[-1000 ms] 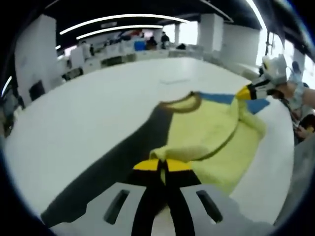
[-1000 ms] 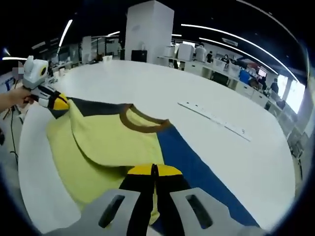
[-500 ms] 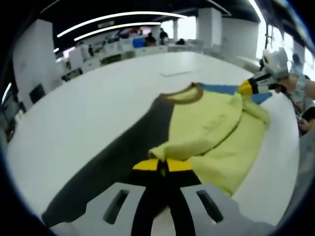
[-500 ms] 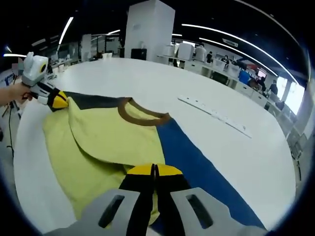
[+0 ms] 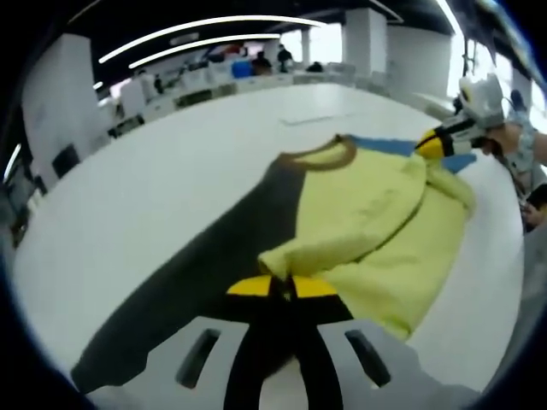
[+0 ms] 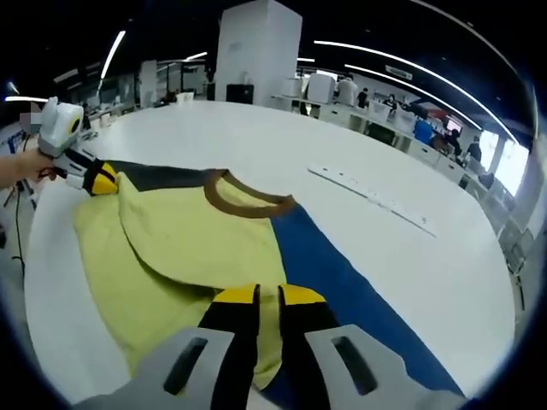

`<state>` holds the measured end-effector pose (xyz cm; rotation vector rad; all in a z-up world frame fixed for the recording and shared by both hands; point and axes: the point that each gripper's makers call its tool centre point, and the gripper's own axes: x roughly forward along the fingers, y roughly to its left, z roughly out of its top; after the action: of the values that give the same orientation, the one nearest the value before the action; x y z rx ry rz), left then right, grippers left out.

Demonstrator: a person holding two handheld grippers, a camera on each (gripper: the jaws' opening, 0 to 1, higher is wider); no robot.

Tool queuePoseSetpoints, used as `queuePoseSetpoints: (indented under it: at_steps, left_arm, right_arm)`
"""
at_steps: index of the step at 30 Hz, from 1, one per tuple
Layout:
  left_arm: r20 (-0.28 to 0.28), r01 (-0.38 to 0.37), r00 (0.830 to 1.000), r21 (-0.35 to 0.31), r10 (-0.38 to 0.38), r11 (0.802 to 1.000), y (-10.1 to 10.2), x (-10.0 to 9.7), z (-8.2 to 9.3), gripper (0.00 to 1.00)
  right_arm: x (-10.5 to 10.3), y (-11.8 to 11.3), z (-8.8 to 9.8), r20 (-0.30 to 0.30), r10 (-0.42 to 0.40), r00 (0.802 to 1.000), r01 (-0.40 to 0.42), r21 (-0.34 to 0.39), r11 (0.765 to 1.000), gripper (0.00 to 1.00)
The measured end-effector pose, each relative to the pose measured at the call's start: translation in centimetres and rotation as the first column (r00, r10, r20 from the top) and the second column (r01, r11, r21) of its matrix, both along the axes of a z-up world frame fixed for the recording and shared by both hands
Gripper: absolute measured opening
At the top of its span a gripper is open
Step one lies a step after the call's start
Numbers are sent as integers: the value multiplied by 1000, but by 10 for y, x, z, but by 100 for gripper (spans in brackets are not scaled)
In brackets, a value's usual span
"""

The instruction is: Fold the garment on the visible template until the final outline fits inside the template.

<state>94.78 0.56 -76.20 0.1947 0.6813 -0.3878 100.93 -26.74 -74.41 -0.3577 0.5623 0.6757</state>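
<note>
Right gripper view: we're parting the right gripper (image 6: 268, 295) jaws off the yellow garment (image 6: 201, 248), lying w/ long axis running left toward the left gripper (image 6: 101, 178), clamped on its far corner.

a broad white desk (image 6: 256, 137) with a rounded edge carries everything. directly on it lies a garment (image 6: 197, 248) — pale yellow body, brown neck band, one dark grey sleeve and one blue sleeve (image 6: 350, 299) stretched flat along the surface. in the left gripper view the same garment (image 5: 376, 222) sits toward the desk's (image 5: 171, 171) near edge, its dark sleeve (image 5: 197, 282) lying straight. farther out on the desk rests a long, thin white strip (image 6: 372, 201), well apart from the garment.
</note>
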Motion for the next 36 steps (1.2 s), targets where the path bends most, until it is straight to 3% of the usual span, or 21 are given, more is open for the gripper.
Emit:
queuePoseSetpoints:
  at_steps: [10, 17, 24, 30, 31, 36]
  left_arm:
    - [27, 3, 1000, 8, -3, 1000, 2, 5, 14, 12]
    - [58, 32, 998, -1, -32, 999, -5, 5, 35, 19]
    - [38, 121, 992, -23, -121, 992, -21, -7, 55, 36]
    - [54, 196, 979, -19, -194, 980, -39, -30, 85, 52]
    - [79, 210, 975, -23, -208, 977, -41, -31, 91, 54]
    - [94, 225, 971, -52, -219, 973, -54, -49, 101, 65]
  right_arm:
    - [-3, 3, 6, -7, -6, 1000, 6, 32, 999, 16]
    - [-7, 6, 18, 3, 3, 1000, -3, 60, 998, 24]
    - [-10, 9, 37, 22, 36, 999, -38, 83, 996, 44]
    - [-24, 8, 65, 58, 80, 995, -85, 100, 991, 65]
    - [-28, 7, 70, 60, 88, 994, -93, 103, 990, 66]
    - [-40, 3, 93, 93, 118, 989, -128, 107, 986, 76]
